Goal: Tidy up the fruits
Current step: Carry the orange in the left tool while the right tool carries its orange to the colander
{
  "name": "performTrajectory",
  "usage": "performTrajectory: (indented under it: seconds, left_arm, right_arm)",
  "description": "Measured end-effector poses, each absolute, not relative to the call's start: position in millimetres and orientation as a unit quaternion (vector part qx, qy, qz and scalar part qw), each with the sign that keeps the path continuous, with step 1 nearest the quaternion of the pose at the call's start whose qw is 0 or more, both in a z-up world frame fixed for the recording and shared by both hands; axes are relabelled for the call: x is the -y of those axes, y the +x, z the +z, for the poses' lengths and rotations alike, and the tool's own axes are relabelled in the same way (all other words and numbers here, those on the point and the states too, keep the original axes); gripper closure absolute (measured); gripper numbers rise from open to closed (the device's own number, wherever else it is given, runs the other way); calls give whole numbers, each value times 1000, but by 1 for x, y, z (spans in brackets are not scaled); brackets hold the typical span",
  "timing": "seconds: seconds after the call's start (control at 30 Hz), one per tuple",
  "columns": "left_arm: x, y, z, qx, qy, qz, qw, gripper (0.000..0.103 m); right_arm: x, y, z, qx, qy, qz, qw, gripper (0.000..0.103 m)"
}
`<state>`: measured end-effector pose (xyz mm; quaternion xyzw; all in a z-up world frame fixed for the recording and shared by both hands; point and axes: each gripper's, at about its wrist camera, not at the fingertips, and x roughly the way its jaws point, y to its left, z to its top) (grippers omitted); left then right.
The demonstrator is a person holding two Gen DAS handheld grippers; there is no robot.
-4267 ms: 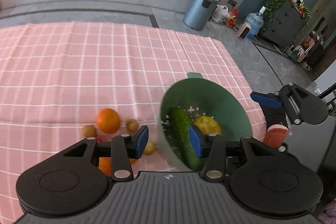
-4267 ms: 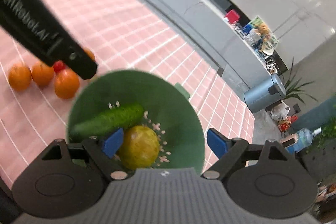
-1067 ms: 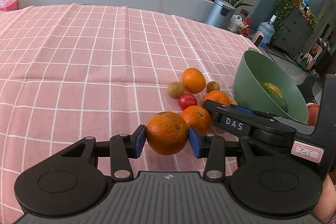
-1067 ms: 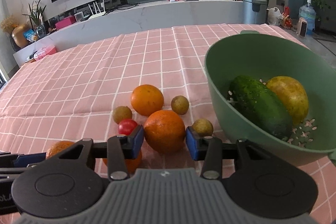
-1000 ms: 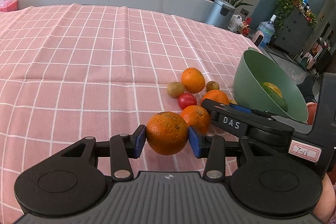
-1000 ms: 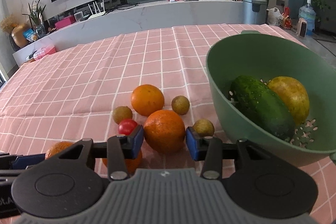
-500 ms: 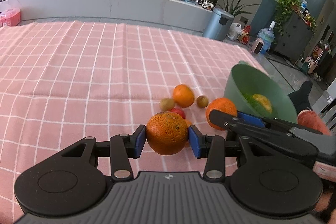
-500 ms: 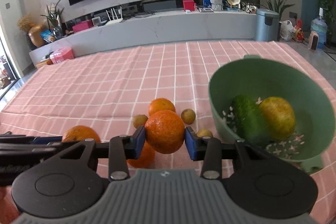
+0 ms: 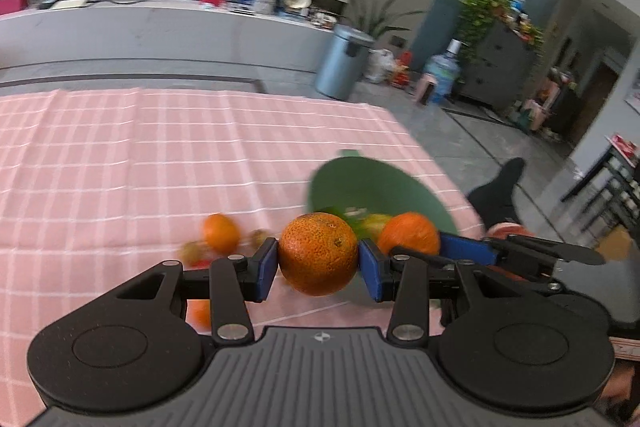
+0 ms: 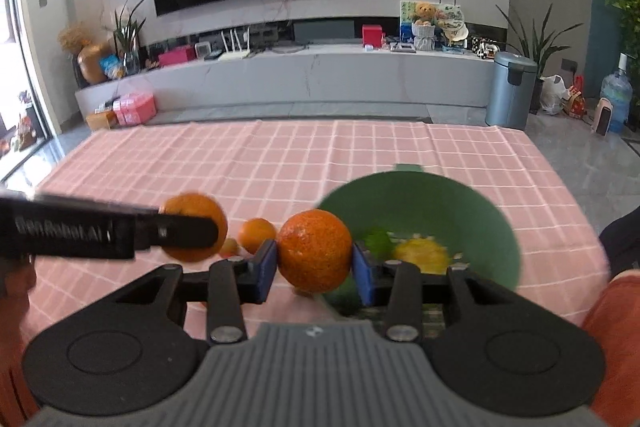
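Observation:
My left gripper (image 9: 318,264) is shut on a speckled orange (image 9: 318,253) and holds it above the pink checked cloth, just left of the green bowl (image 9: 380,183). My right gripper (image 10: 315,264) is shut on a second orange (image 10: 315,249), held above the bowl's (image 10: 480,203) left rim. That orange also shows in the left wrist view (image 9: 409,233). The bowl holds a yellow fruit (image 10: 420,253) and a green cucumber (image 10: 378,241). One more orange (image 9: 219,231) and small brown fruits (image 9: 258,237) lie on the cloth left of the bowl.
The table's far edge and right edge drop to a grey floor. A metal bin (image 10: 510,89) and a water bottle (image 10: 616,97) stand beyond it. Another orange (image 9: 199,313) lies on the cloth under my left gripper.
Both grippers have risen with their oranges and swung right toward the bowl. The fruits on the cloth now sit lower and farther off.

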<state>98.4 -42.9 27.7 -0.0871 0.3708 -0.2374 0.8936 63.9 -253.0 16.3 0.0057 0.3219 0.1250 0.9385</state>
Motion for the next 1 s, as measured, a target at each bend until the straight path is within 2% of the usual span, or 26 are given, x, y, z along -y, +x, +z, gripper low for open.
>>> performTrajectory:
  seconds: [0.4, 0.67, 1.0]
  left_arm:
    - [136, 129, 13, -424, -12, -337, 841, 54]
    - [166, 142, -4, -459, 52, -342, 818, 54]
    - [186, 150, -15, -482, 124, -351, 793, 53]
  right_arm:
    - [325, 108, 19, -402, -107, 188, 890, 66]
    - [339, 143, -5, -464, -147, 227, 843, 66]
    - [333, 168, -24, -505, -192, 260, 800, 65]
